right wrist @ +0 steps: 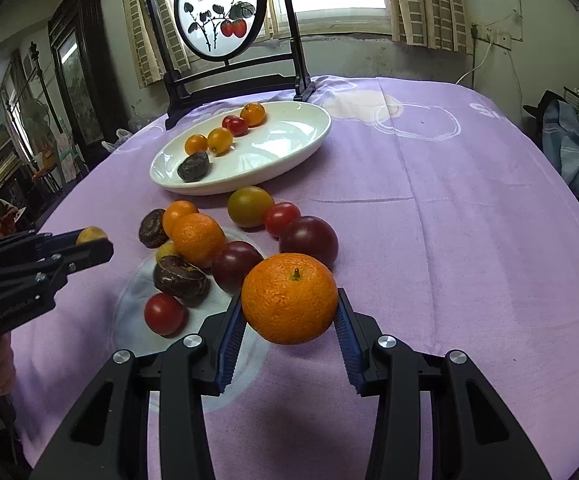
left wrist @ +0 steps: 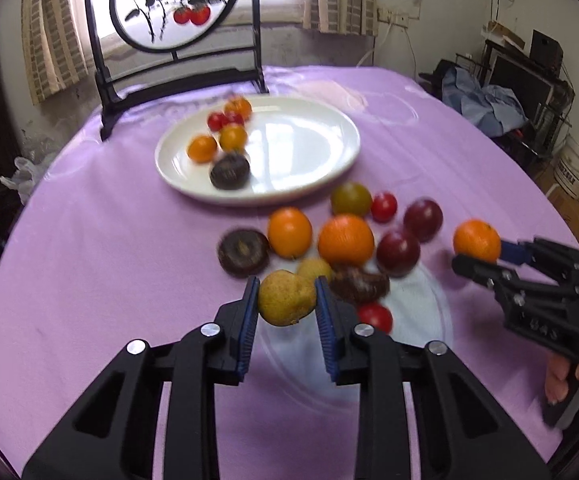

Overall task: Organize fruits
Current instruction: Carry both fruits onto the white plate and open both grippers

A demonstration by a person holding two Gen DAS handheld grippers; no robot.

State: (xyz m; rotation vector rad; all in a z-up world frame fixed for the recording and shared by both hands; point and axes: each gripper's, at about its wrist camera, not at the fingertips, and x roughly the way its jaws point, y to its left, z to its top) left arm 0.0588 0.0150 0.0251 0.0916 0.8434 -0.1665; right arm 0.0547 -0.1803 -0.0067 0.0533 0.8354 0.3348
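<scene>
My left gripper (left wrist: 288,282) is shut on a small yellow-brown fruit (left wrist: 284,302), held a little above the purple cloth at the near side of the loose pile. In the right wrist view, the left gripper (right wrist: 89,242) shows at the left with the yellow fruit (right wrist: 92,233) between its pads. My right gripper (right wrist: 288,298) is shut on a big orange (right wrist: 289,308), lifted off the table. It also shows as the right gripper (left wrist: 476,250) with the orange (left wrist: 475,236). The white plate (left wrist: 321,152) holds several small fruits along its left side.
Loose oranges (left wrist: 345,240), purple plums (left wrist: 398,252), dark brown fruits (left wrist: 243,252) and red tomatoes (left wrist: 375,317) lie on the purple cloth (left wrist: 89,260) before the plate. A black-framed painted screen (left wrist: 173,4) stands behind the plate. A person's hand (left wrist: 559,378) grips the right handle.
</scene>
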